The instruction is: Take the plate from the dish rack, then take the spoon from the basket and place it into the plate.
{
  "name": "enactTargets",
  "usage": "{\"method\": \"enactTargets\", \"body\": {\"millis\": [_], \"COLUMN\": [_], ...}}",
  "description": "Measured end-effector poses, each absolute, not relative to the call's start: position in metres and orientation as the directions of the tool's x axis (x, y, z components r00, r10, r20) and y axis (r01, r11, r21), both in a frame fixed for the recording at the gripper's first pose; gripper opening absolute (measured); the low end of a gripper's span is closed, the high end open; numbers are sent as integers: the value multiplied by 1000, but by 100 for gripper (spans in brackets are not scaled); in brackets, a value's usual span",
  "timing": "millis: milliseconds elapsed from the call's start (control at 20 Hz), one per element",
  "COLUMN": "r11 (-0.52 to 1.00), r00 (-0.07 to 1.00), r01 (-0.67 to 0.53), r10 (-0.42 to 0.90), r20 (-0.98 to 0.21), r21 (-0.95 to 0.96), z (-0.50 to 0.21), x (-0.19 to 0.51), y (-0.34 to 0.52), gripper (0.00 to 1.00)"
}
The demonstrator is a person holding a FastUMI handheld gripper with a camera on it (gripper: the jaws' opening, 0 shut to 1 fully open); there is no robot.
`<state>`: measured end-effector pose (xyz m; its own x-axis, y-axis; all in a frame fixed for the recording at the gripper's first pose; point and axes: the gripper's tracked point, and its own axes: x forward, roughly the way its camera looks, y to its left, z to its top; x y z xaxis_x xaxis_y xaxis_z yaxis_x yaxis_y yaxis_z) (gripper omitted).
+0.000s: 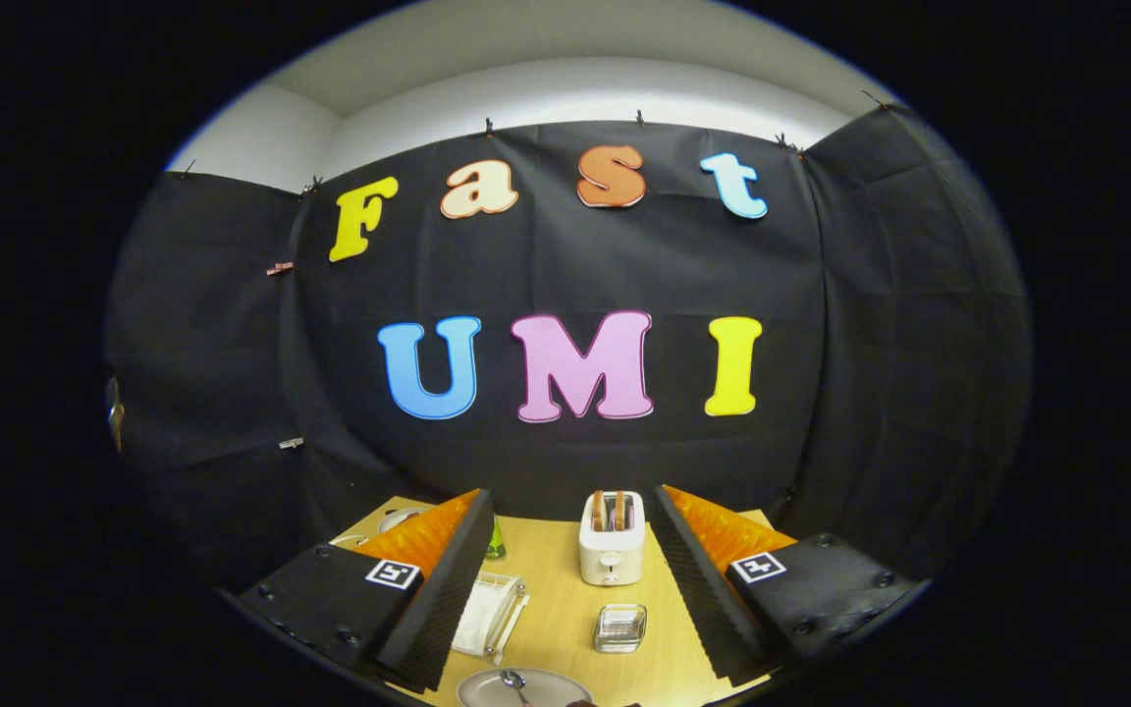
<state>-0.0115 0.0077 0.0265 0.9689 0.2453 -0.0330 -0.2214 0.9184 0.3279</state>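
The claw (pixel 565 589) hangs high above the table (pixel 664 658), its two fingers spread wide with nothing between them, and that height makes sense as a pulled-back stance, clear of everything below. Right under the near end of the fingers sits the plate (pixel 487 689), flat on the wood, and the spoon (pixel 512 679) lies in it, bowl up toward the toaster, handle running off toward the viewer. Judging by that, both halves of the job look done: plate out, spoon in. Between the spread fingers, further along the table, stands a white toaster (pixel 611 552) with two slices poking up, and nearer, a small clear glass dish (pixel 620 628) well apart from the plate. Beside the left finger a white wire rack (pixel 489 614) rests on the table, seemingly empty now, which fits the plate having left it. Beyond that finger a green bottle (pixel 495 540) peeks out, and a pale round dish (pixel 399 517) sits near the far corner. The basket cannot be made out. Any further move is probably just a retreat.
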Motion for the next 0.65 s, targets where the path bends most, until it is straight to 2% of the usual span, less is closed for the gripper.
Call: {"method": "enactTargets", "body": {"millis": [200, 650], "r11": [936, 931], "r00": [979, 977], "r01": [-186, -174], "r10": [201, 204], "r20": [-20, -61], "r21": [299, 320], "z": [24, 12], "x": [-16, -22], "y": [-3, 3], "gripper": [98, 99]}}
